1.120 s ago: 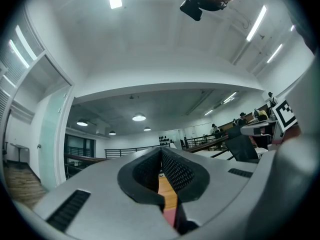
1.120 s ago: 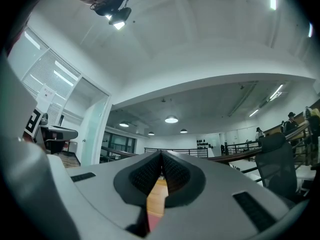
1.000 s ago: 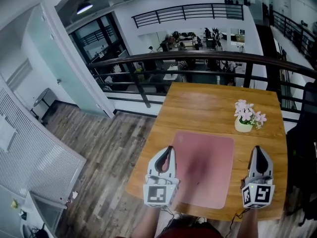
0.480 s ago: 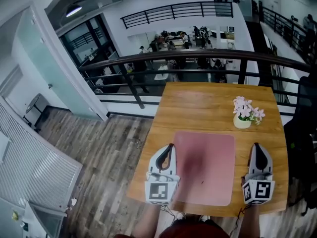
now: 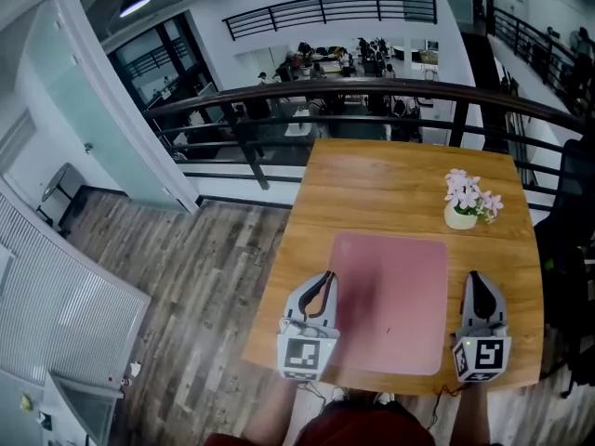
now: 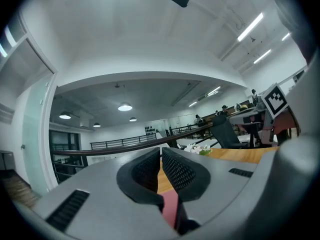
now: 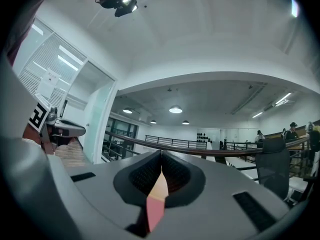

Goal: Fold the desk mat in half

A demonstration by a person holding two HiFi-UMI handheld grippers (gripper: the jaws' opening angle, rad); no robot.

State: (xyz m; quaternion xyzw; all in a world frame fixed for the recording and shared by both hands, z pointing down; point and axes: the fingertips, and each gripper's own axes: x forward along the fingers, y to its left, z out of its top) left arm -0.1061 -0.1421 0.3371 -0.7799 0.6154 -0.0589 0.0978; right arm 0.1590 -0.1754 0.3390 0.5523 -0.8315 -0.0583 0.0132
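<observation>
No real change: left hand-held gripper (image 5: 323,277) and right hand-held gripper (image 5: 473,277) stay shut and empty, flanking the flat desk mat (image 5: 390,305); fold not started.

Worktop (image 5: 390,189): light wood, rectangular.
Flower pot (image 5: 461,216): small, pale, pink-white blooms; far right of worktop.
Railing (image 5: 372,89): dark metal, past worktop's far edge.
Floor (image 5: 209,277): grey-brown planks, left.

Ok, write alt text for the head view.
A pink desk mat lies flat on a wooden table, closed left tongs at its near left edge, closed right tongs just off its right edge. A pot of pink flowers stands far right.
</observation>
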